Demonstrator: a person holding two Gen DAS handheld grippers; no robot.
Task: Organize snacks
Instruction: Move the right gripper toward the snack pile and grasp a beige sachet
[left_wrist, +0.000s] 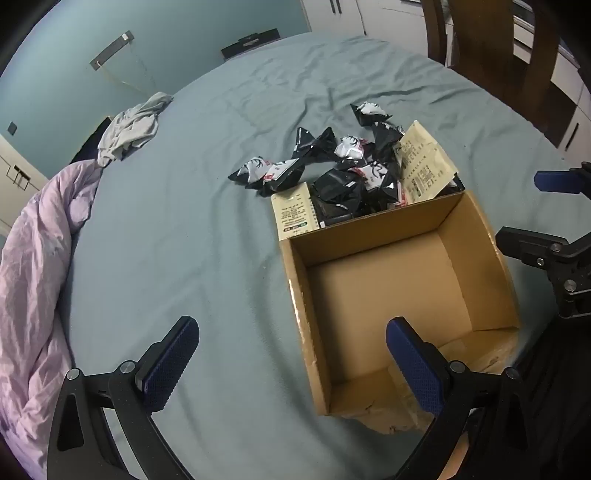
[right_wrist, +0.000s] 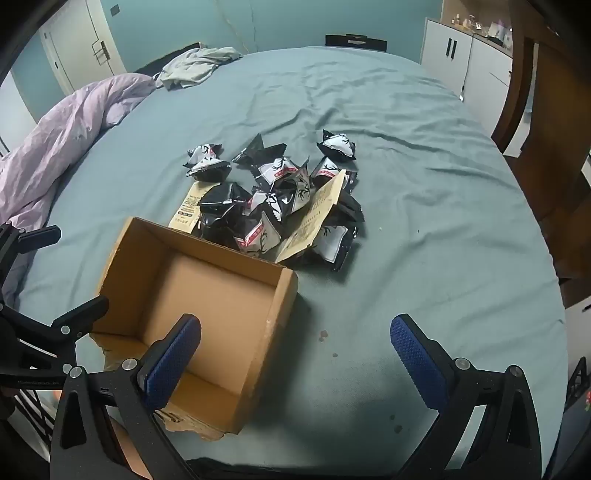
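Observation:
An empty open cardboard box (left_wrist: 402, 295) (right_wrist: 199, 291) sits on the blue-grey bed sheet. Just beyond its far wall lies a heap of several black-and-white snack packets (left_wrist: 343, 166) (right_wrist: 273, 195), mixed with two beige paper packets (left_wrist: 424, 166) (right_wrist: 314, 218). My left gripper (left_wrist: 291, 362) is open and empty, held above the box's near left corner. My right gripper (right_wrist: 295, 360) is open and empty, held above the box's near right corner. Each gripper shows at the edge of the other's view, the right one (left_wrist: 546, 218) and the left one (right_wrist: 55, 273).
A lilac duvet (left_wrist: 33, 280) (right_wrist: 62, 125) is bunched along the left of the bed. A grey garment (left_wrist: 129, 125) (right_wrist: 195, 66) lies at the far left. A wooden chair (left_wrist: 491, 48) and white cabinets (right_wrist: 458, 59) stand beyond the bed on the right.

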